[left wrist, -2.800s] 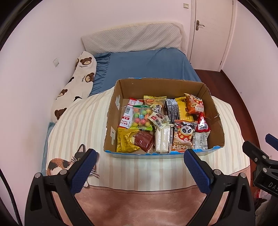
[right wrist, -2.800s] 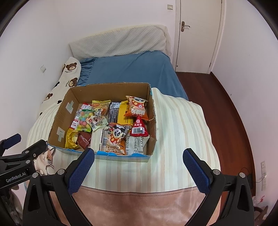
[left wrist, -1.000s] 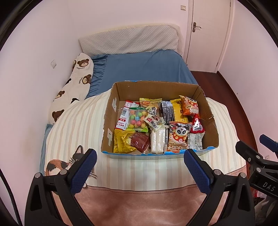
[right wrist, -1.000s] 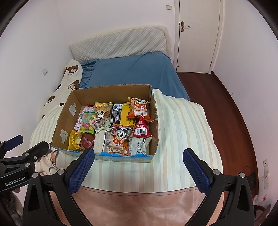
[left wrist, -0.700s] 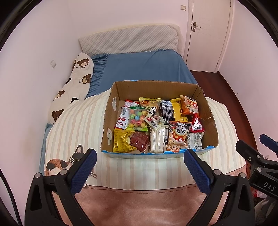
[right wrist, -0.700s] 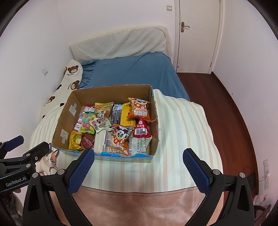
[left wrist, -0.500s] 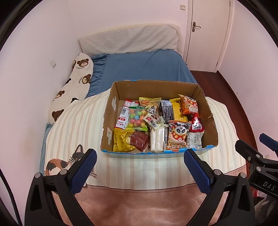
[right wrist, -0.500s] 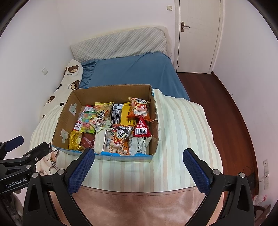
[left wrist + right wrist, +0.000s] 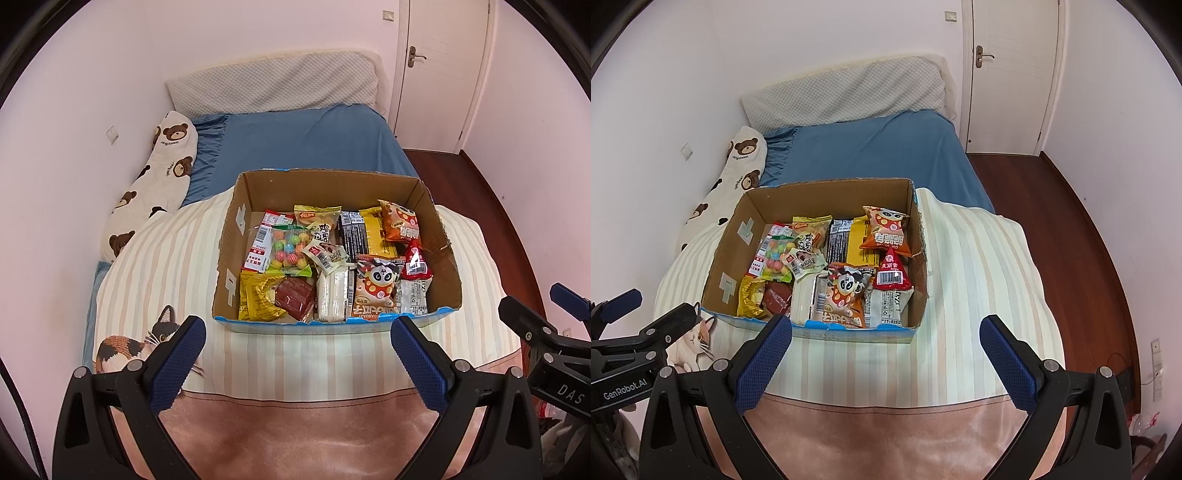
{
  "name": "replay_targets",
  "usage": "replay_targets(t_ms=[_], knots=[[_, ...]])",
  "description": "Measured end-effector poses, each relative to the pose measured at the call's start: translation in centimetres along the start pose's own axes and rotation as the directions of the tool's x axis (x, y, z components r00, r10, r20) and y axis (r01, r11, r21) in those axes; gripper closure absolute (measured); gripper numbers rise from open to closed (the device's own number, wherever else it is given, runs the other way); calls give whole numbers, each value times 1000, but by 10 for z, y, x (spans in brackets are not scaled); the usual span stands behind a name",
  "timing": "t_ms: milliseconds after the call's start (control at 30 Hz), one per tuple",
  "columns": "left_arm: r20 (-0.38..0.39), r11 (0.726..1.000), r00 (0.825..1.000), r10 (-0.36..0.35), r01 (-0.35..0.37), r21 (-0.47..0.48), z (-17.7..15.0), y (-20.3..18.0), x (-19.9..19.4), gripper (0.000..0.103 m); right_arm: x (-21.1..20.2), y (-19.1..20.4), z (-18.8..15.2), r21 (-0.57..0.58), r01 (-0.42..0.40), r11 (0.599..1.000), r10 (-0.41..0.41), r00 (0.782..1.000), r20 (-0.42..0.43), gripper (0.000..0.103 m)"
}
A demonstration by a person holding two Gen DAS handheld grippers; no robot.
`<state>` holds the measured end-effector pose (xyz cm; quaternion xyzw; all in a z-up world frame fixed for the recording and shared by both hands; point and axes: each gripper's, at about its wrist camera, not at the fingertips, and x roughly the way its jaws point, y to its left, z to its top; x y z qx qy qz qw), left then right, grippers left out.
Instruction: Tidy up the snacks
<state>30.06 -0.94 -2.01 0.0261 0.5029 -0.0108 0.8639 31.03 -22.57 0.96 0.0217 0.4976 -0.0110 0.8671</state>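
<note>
An open cardboard box (image 9: 258, 192) sits on a striped blanket on the bed; it also shows in the right wrist view (image 9: 827, 192). It holds several snack packets: a panda bag (image 9: 375, 286), a red triangular packet (image 9: 415, 262), a candy-ball bag (image 9: 288, 249), a yellow packet (image 9: 258, 295). My left gripper (image 9: 297, 360) is open and empty, held above the blanket in front of the box. My right gripper (image 9: 884, 358) is open and empty, also in front of the box, towards its right end.
A bear-print pillow (image 9: 155, 184) lies by the left wall. A blue sheet (image 9: 306, 140) and grey pillow (image 9: 273, 85) lie beyond the box. A white door (image 9: 1008, 74) and wooden floor (image 9: 1089, 236) are on the right. A pink blanket edge (image 9: 295, 435) lies below the grippers.
Both grippers have drawn back and up slightly; the box looks a little smaller and farther. Both stay open and empty. The snacks have not moved.
</note>
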Motion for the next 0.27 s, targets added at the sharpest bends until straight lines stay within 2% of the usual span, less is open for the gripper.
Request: replay_targets(t_ms=[267], knots=[[1, 1000, 1000, 1, -1, 1, 0, 0, 0, 0, -1, -1, -1, 3, -1, 1000, 1, 1000, -1, 0]])
